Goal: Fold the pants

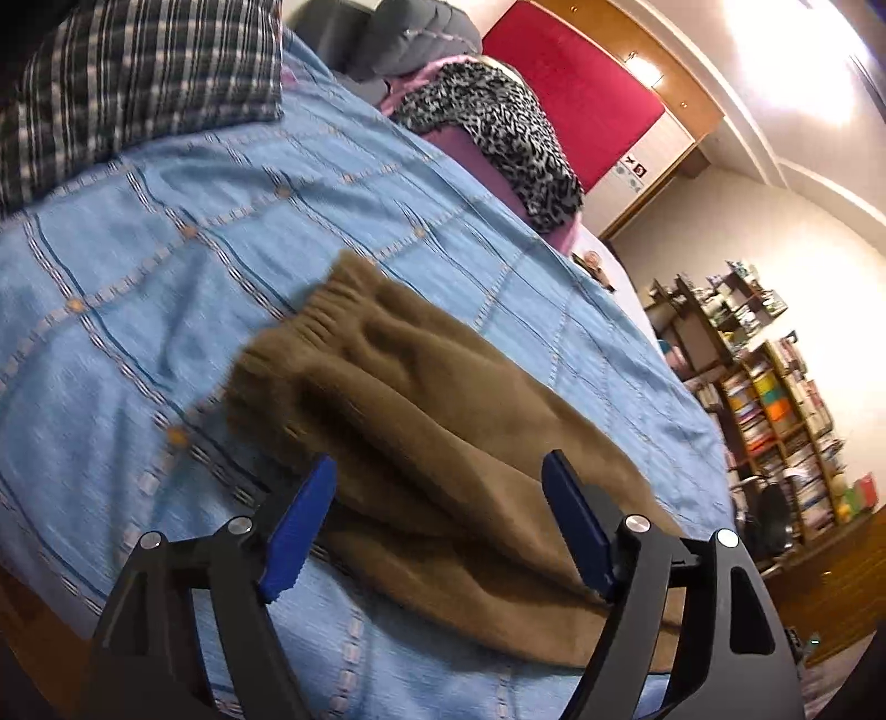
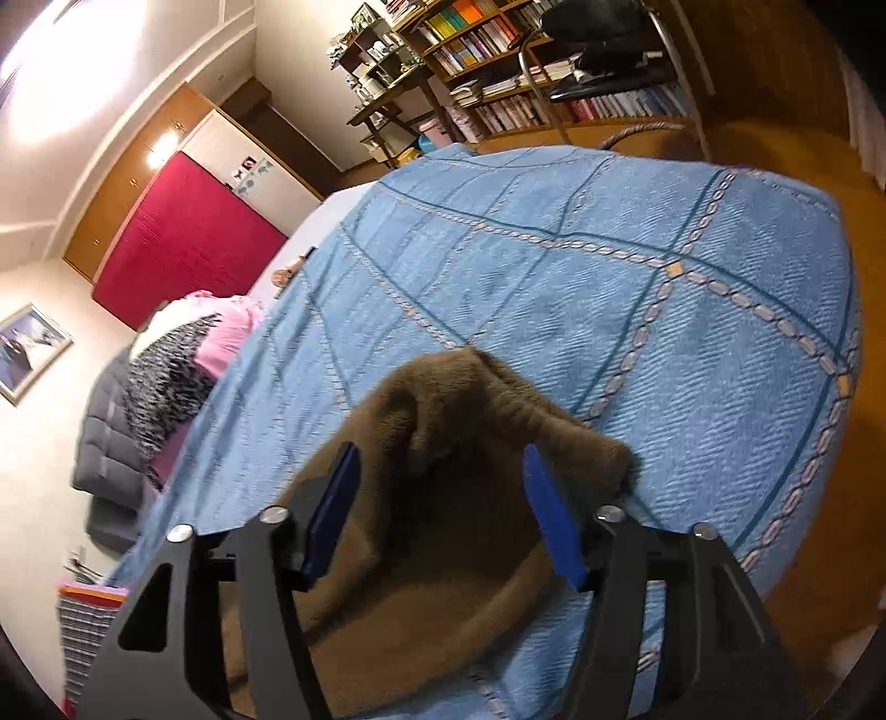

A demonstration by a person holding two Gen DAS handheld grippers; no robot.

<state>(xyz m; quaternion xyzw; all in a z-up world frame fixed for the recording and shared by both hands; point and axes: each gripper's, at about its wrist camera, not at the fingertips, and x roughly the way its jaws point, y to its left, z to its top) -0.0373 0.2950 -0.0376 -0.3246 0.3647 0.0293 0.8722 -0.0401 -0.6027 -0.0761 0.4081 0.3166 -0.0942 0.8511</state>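
Brown fleece pants (image 1: pixel 421 421) lie on the blue bedspread (image 1: pixel 166 249), their gathered waistband toward the upper left in the left wrist view. My left gripper (image 1: pixel 440 471) hovers over the near part of the cloth with its blue fingers (image 1: pixel 302 526) spread wide and clear of the fabric. In the right wrist view the same pants (image 2: pixel 443 554) lie bunched, a peaked fold rising ahead. My right gripper (image 2: pixel 443 459) is open, its blue pads (image 2: pixel 554 520) standing either side of the cloth without pressing on it.
A plaid pillow (image 1: pixel 144 83) lies at the bed's far left. Folded clothes with a leopard-print piece (image 1: pixel 498 133) and a grey padded item (image 2: pixel 105 443) sit along the far side. Bookshelves (image 2: pixel 526 72) and a black chair (image 2: pixel 603 50) stand beyond the bed's foot on a wooden floor (image 2: pixel 819 498).
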